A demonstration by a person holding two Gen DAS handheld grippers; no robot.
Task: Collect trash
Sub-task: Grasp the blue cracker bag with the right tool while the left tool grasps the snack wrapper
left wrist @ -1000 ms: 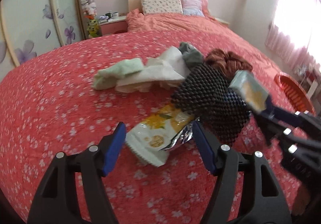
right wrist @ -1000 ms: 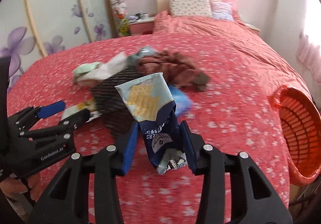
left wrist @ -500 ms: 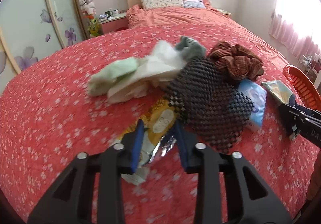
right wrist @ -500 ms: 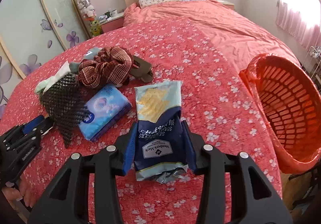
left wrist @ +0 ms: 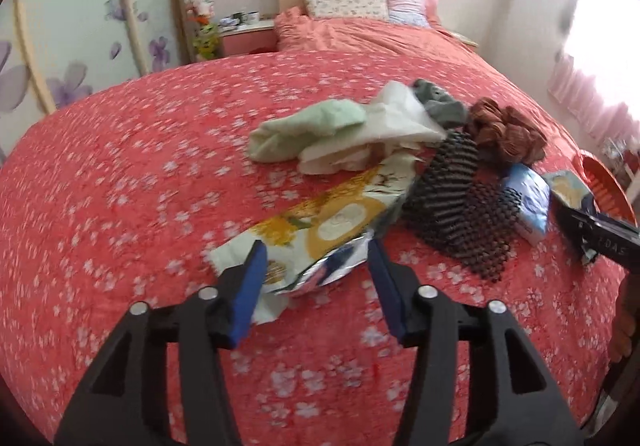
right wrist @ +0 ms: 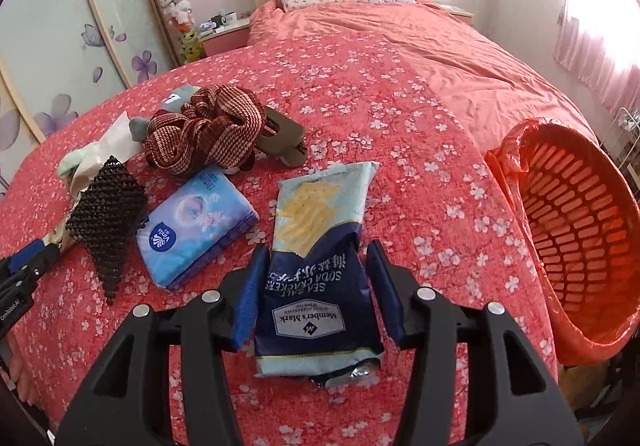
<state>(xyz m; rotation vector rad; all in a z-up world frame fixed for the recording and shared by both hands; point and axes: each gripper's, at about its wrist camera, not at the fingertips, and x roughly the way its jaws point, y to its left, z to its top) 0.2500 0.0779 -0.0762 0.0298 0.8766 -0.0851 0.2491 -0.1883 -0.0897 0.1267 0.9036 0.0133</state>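
Well, on the left of the left wrist view there is only the red flowery bed cover, and it looks smeary. Next come a green cloth and a white cloth, lying partly on top of each other. Below them is a yellow wrapper. Its near end sits between the two blue fingers of the left gripper. The fingers are on each side of the wrapper, but I cannot tell if they squeeze it or just touch it. A black net covers the wrapper's far end. A blue tissue pack peeks out from behind the net. At the far right only a bit of the orange basket shows.

In the right wrist view, the left gripper pokes in at the left edge, mostly cut off. The black net hides most of the yellow wrapper here. Behind the tissue pack, a stripy brown cloth lies on a brown clip and hides part of it. In the middle, the right gripper pinches a blue cracker bag by its sides, above the bed. The bag's bottom is crumpled. On the right, the orange basket stands beside the bed, with its right side cut off.
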